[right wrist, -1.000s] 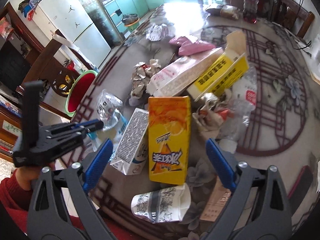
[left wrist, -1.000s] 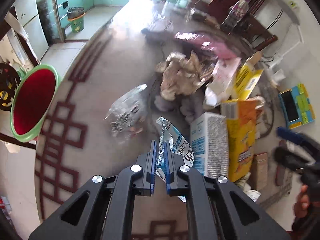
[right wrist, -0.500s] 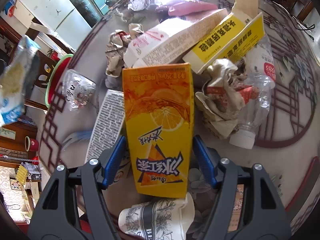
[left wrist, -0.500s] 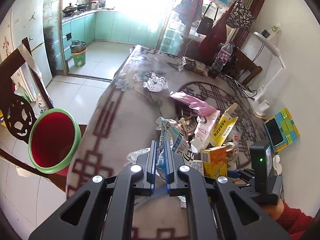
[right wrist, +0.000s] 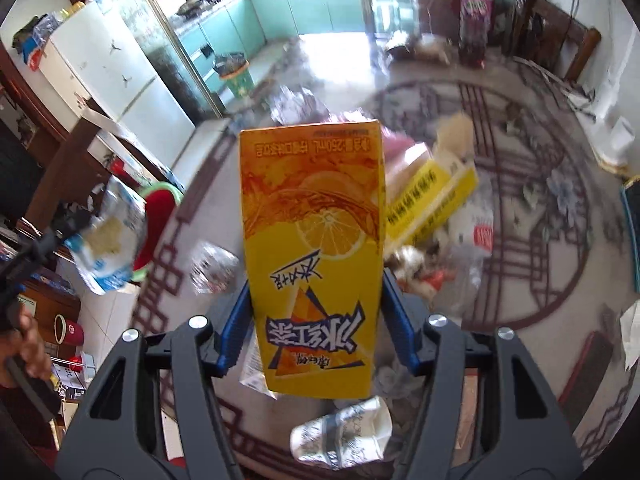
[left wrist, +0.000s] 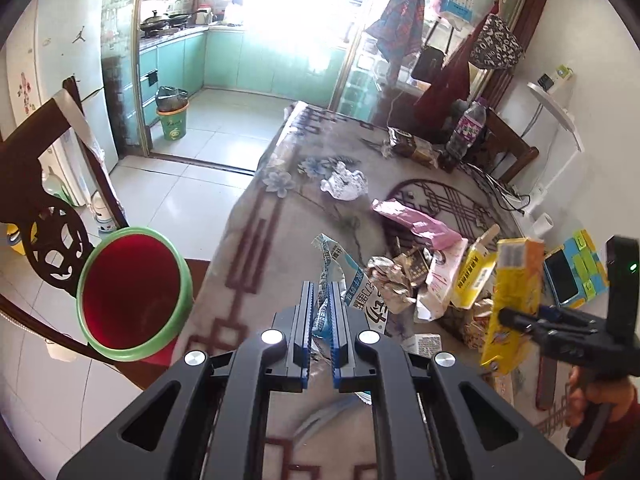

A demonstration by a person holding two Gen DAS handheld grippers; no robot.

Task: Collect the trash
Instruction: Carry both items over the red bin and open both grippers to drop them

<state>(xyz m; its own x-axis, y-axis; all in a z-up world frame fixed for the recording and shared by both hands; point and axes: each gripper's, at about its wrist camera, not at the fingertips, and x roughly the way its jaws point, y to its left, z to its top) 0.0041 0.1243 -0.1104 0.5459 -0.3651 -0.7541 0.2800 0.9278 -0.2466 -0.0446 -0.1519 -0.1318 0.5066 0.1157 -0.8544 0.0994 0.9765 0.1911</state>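
Observation:
My left gripper is shut on a blue and white milk pouch, held in the air above the table's left part. The pouch also shows in the right wrist view. A green bin with a red inside stands on a chair to the left of the table, below and left of the pouch. My right gripper is shut on an orange juice carton, lifted off the table. The carton also shows in the left wrist view, with the right gripper around it.
A pile of trash lies on the patterned table: a pink wrapper, yellow box, crumpled paper, white wrapper, a paper cup near the front edge. A purple bottle stands far back.
My right gripper closed on the orange carton and lifted it off the table. My left gripper rose higher with the milk pouch and pulled back from the pile.

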